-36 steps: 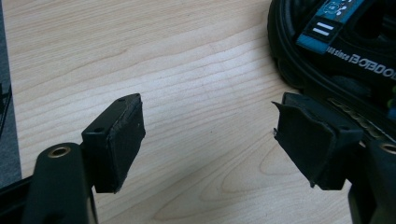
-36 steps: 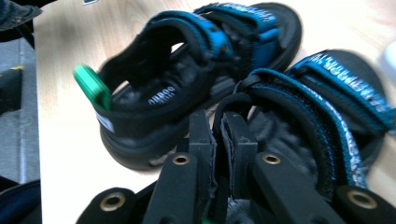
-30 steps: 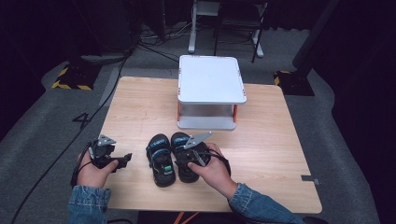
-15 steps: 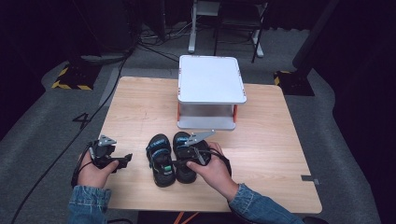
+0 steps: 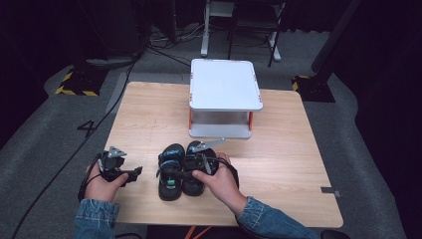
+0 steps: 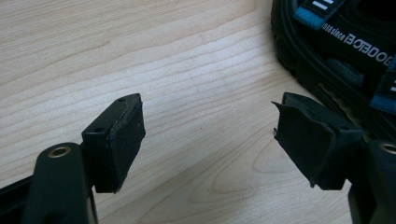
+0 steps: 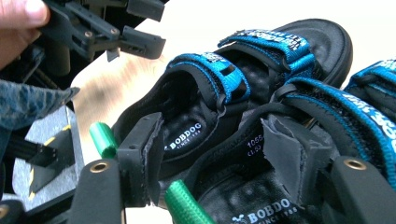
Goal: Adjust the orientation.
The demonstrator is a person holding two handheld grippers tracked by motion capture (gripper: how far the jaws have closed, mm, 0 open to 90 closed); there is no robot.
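right gripper (image 5: 198, 162): jaws have just been opening, spread over the heel ends of the two sandals, pads look clear of them, hard to be sure
left gripper (image 5: 133, 173): jaws wide, nothing in them, low over bare table (image 5: 283, 144)
sandals (image 5: 180, 169): side by side at the near edge, long axis front-to-back, toes toward the white shelf (image 5: 224, 92)
white shelf: nothing on top
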